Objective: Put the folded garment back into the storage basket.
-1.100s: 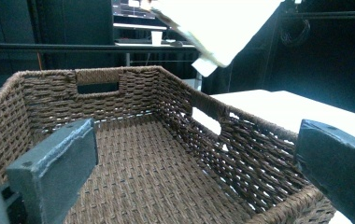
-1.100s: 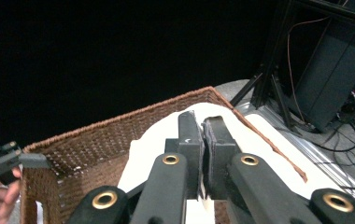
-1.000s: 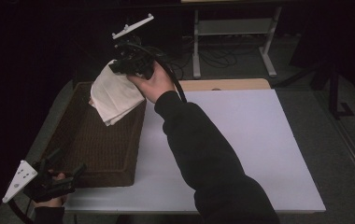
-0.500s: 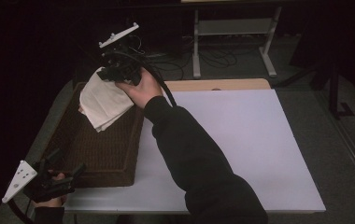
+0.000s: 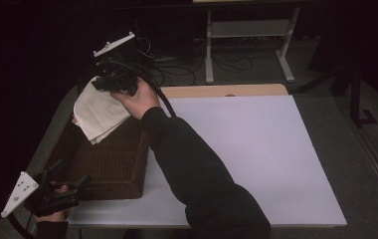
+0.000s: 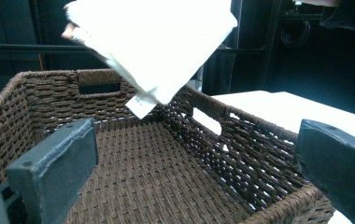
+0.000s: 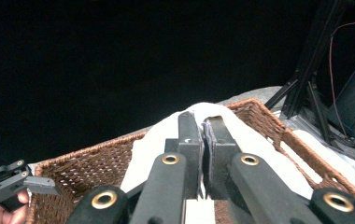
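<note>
My right hand-held gripper (image 5: 108,79) is clamped on a folded white cloth (image 5: 99,113), its jaws pressed together on the fabric, and holds it in the air above the far end of the brown wicker basket (image 5: 108,164). The basket sits along the left edge of the white worktop (image 5: 256,149). My left hand-held gripper (image 5: 66,185) waits at the basket's near left corner, jaws wide apart.

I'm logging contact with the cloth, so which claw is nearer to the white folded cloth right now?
Right. The right claw is clamped on the white folded cloth, holding it above the far end of the wicker basket. The left claw sits open at the basket's near corner, well apart from the cloth.
</note>
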Demonstrator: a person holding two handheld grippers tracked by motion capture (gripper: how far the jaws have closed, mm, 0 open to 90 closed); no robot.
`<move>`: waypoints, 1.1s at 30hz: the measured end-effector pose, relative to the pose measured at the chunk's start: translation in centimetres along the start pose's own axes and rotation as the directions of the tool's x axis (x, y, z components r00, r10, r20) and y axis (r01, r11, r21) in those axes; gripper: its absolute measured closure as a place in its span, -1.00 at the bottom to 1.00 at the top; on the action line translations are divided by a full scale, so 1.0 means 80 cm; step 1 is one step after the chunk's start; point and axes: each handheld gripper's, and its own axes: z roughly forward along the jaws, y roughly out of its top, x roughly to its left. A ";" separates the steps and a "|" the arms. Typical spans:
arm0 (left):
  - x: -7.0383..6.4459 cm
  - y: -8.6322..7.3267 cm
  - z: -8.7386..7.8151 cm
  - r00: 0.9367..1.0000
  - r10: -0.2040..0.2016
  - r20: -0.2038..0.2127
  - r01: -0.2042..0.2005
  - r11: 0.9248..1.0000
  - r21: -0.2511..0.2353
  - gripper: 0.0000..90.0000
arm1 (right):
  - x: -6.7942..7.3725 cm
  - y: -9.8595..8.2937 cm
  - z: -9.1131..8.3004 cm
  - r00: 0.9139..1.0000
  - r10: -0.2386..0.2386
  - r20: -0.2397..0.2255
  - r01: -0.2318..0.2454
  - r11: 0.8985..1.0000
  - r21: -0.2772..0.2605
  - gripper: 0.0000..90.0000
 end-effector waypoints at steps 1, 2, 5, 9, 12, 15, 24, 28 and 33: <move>0.000 0.000 0.000 1.000 -0.002 -0.001 0.002 1.000 0.000 -1.00 | 0.000 0.000 0.003 1.000 -0.001 -0.001 0.001 1.000 0.000 0.90; 0.001 0.000 -0.001 1.000 -0.003 -0.003 0.003 1.000 -0.001 -1.00 | 0.000 -0.001 0.006 1.000 0.001 -0.005 -0.001 1.000 0.001 0.90; 0.000 0.000 -0.002 1.000 -0.001 -0.004 0.001 1.000 -0.001 -1.00 | 0.001 -0.002 0.015 1.000 0.008 -0.013 -0.008 1.000 0.002 0.90; 0.001 0.000 -0.002 1.000 -0.004 -0.004 0.004 1.000 -0.001 -1.00 | -0.005 -0.006 0.031 0.996 0.069 -0.053 -0.068 0.998 0.005 0.63; 0.000 0.000 -0.003 1.000 -0.004 -0.003 0.004 1.000 -0.004 -1.00 | -0.018 -0.016 0.045 0.990 0.130 -0.045 -0.128 0.991 0.040 0.40; 0.001 0.000 -0.003 1.000 -0.005 -0.004 0.005 1.000 -0.003 -1.00 | -0.029 -0.027 0.048 0.985 0.169 -0.037 -0.167 0.984 0.059 0.31; 0.000 0.000 -0.003 1.000 -0.004 -0.004 0.004 1.000 -0.002 -1.00 | -0.050 -0.051 0.030 0.984 0.180 -0.017 -0.178 0.981 0.077 -0.19; 0.000 0.000 -0.003 1.000 -0.003 -0.003 0.003 1.000 -0.002 -1.00 | -0.054 -0.061 0.018 0.985 0.174 -0.001 -0.173 0.982 0.081 -0.52; -0.001 0.000 -0.002 1.000 0.000 -0.001 0.000 1.000 0.000 -1.00 | -0.061 -0.072 0.001 0.985 0.172 0.011 -0.173 0.982 0.075 -0.87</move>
